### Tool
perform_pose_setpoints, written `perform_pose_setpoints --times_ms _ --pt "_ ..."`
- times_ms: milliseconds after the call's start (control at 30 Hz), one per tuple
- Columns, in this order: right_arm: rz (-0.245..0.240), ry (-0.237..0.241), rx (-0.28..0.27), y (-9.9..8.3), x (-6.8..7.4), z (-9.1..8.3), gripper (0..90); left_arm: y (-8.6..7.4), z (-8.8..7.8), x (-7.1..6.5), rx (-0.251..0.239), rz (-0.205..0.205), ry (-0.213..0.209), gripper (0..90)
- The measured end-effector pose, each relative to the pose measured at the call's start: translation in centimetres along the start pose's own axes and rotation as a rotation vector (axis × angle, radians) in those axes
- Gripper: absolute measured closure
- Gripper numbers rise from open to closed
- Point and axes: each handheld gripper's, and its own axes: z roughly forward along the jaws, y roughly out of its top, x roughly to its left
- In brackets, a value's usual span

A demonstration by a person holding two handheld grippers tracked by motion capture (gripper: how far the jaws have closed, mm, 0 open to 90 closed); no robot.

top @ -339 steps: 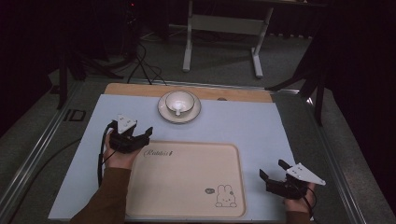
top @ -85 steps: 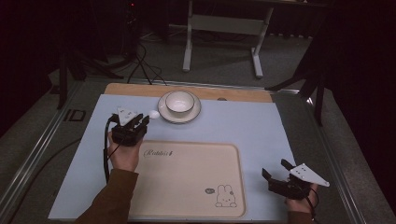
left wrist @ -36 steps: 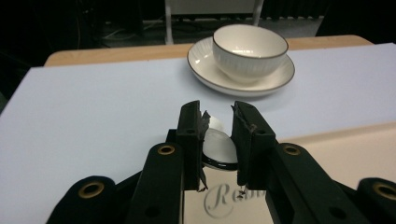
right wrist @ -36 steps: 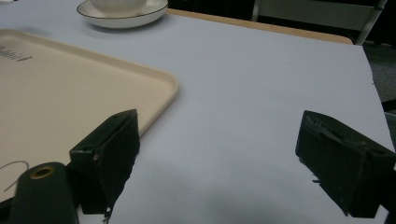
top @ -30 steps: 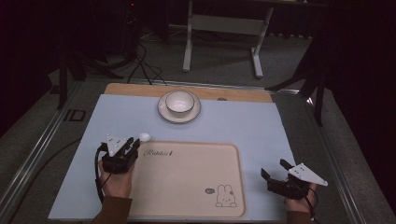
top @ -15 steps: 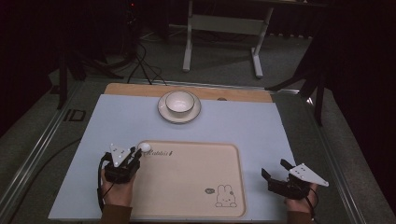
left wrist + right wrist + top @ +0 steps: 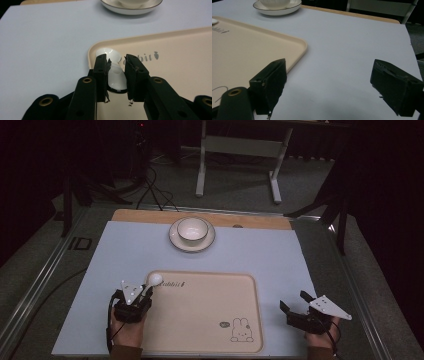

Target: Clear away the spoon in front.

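**Spoon at the tray's corner, between the left jaws**

From the high view, a beige tray (image 7: 200, 312) lies on the pale blue mat (image 7: 250, 255), and a white spoon (image 7: 152, 281) sits at the tray's 10 o'clock corner with its round end pointing toward 12 o'clock. The left gripper (image 7: 142, 292) rests just behind it, at the tray's 9 o'clock edge. The right gripper (image 7: 295, 307) sits on the mat off the tray's 3 o'clock edge, well apart from the spoon. A bowl on a saucer (image 7: 192, 234) stands at 12 o'clock on the mat, away from the tray.

Along the left gripper view, the spoon (image 7: 113, 72) lies on the tray (image 7: 175, 65) inside its rounded corner, its handle between the two black jaws. The jaws have just been opening; a thin gap shows on each side of the handle, so they sit beside it and are not pressed on it. The saucer (image 7: 131, 8) shows at 12 o'clock.

Along the right gripper view, the jaws stand wide apart over bare mat (image 7: 342, 50), with nothing between them. The tray (image 7: 249, 50) lies toward 9 o'clock, the saucer (image 7: 277, 8) toward 11 o'clock.
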Motion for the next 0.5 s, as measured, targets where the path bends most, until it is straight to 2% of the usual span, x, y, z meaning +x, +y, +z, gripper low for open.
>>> perform_pose_setpoints --times_ms 300,500 --pt "0.000 0.000 -0.001 -0.01 0.00 0.00 13.5 -1.02 -0.14 -0.23 0.030 0.001 -0.001 69.7" --pt "0.000 0.001 -0.001 -0.01 -0.01 0.00 13.5 -0.72 -0.38 -0.01 0.015 -0.005 -0.007 64.9"
